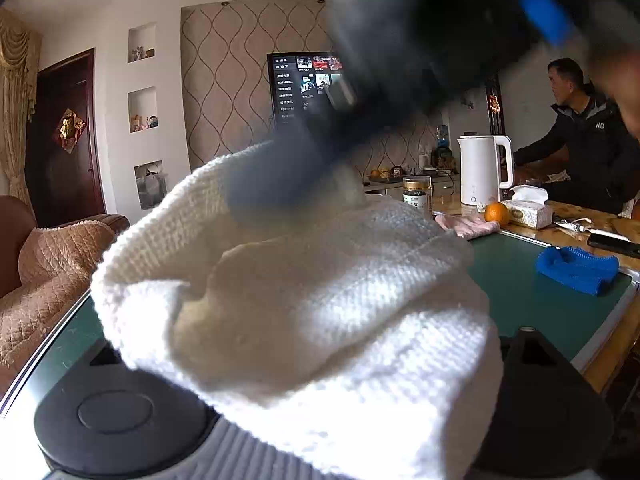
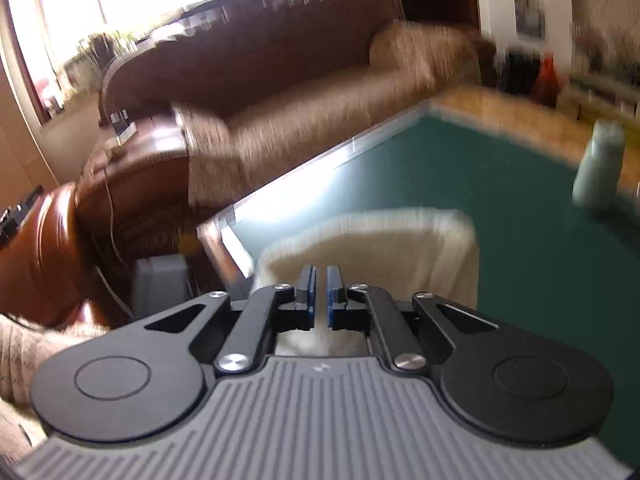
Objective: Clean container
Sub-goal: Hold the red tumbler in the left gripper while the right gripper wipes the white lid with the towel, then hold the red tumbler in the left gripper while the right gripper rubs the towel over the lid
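A white knitted cloth [image 1: 320,292] is draped over a rounded bulk that fills the space between my left gripper's [image 1: 320,340] jaws. The container under it is hidden, and so are the left fingertips. The cloth dips into a hollow on top. My right gripper [image 2: 321,296] hangs just above the cloth [image 2: 372,248]. Its blue pads [image 2: 308,292] stand a narrow gap apart, and nothing is pinched between them. In the left wrist view the right gripper [image 1: 360,120] is a dark blur coming down from the upper right to the cloth's top.
On the green table [image 1: 532,304] lie a blue cloth [image 1: 576,268], a pink cloth [image 1: 468,225], an orange [image 1: 496,213], a tissue box [image 1: 528,208], a jar [image 1: 417,192], a white kettle [image 1: 484,168] and a pale bottle [image 2: 600,168]. A person [image 1: 588,136] sits far right. A sofa [image 1: 52,272] stands left.
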`<state>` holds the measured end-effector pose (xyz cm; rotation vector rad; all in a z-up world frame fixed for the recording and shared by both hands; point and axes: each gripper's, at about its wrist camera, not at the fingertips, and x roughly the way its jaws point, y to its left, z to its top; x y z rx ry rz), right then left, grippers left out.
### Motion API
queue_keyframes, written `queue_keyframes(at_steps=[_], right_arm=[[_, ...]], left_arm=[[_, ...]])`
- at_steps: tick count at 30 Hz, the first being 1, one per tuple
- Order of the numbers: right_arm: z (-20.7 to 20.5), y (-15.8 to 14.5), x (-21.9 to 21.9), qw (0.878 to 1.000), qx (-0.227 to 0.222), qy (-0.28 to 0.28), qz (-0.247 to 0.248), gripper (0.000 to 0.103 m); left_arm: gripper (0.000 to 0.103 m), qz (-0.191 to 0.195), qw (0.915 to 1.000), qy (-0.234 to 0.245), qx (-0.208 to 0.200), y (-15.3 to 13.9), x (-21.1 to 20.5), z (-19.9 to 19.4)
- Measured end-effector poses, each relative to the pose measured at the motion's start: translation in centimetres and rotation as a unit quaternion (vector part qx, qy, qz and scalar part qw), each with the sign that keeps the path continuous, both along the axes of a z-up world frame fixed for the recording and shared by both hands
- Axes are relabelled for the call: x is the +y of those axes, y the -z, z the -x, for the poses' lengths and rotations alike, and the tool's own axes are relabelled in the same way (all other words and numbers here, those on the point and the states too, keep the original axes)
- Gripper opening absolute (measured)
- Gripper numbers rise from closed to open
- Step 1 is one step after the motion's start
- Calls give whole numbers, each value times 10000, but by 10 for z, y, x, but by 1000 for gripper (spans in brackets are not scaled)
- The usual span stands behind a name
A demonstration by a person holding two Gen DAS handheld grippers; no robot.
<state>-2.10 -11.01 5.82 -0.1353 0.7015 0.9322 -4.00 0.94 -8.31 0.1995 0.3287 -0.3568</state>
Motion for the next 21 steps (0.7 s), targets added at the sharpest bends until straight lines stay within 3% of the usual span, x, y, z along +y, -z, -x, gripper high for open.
queue_keyframes(at_steps=[2,4,7,13,18,20,21], right_arm=[[7,-13,0,9979,-639,82,-66,75],[6,-17,4,9947,-1025,1,75,90],[-16,-5,15,9948,-829,-183,566,91],[-36,19,30,9958,-104,-344,845,90],[-18,26,31,9921,-486,-229,1132,72],[-15,24,28,9915,-599,-76,1153,18],[-15,23,26,9904,-655,-7,1216,16]], left_arm=[[91,-8,10000,-5,1,0,3,3],[91,5,10000,-6,7,1,5,3],[91,-16,10000,-4,-1,1,3,2],[91,-27,10000,10,12,-2,3,-3],[91,-11,10000,34,5,-2,2,-5],[91,-13,10000,33,7,-2,1,-6],[91,-16,10000,37,6,-2,1,-6]])
